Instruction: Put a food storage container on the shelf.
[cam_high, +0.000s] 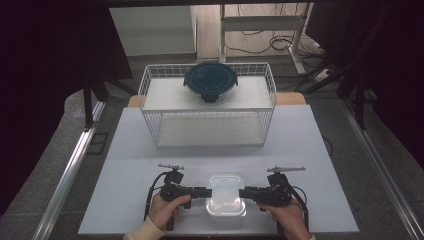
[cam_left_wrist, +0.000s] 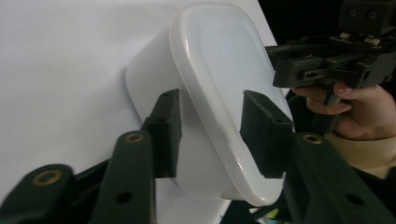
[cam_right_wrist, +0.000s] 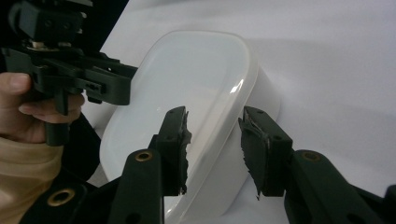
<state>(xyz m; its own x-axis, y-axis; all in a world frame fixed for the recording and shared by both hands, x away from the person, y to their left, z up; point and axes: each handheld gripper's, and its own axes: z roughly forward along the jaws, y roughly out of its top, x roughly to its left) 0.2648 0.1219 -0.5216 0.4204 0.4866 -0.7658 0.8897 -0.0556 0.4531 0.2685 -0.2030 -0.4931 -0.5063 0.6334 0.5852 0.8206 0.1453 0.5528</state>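
Item: lidded white plastic box (cam_high: 226, 195), recorded at the near edge of the white counter (cam_high: 130, 165), between both grippers.

Left gripper (cam_high: 204, 192): placed at the box's left end, jaws partly closed and astride the lid rim (cam_left_wrist: 219, 154), one jaw below and one above. Firm pressure of the pads could not be confirmed; a loose bite was judged likely to let the smooth rim slide out.

Box: judged slippery and light. If one side were squeezed or raised ahead of the other, the box could be tilted, or the lid popped off.

Right gripper (cam_high: 243, 193): placed at the box's right end, jaws likewise partly closed around the rim (cam_right_wrist: 219, 135). Its pads (cam_right_wrist: 180, 149) were noted as torn and ragged, so weak friction was feared.

Beyond: a wire basket (cam_high: 150, 100) with a round dark-lidded container (cam_high: 210, 80) on its upper shelf; a knock against either was considered possible if the box were carried there.
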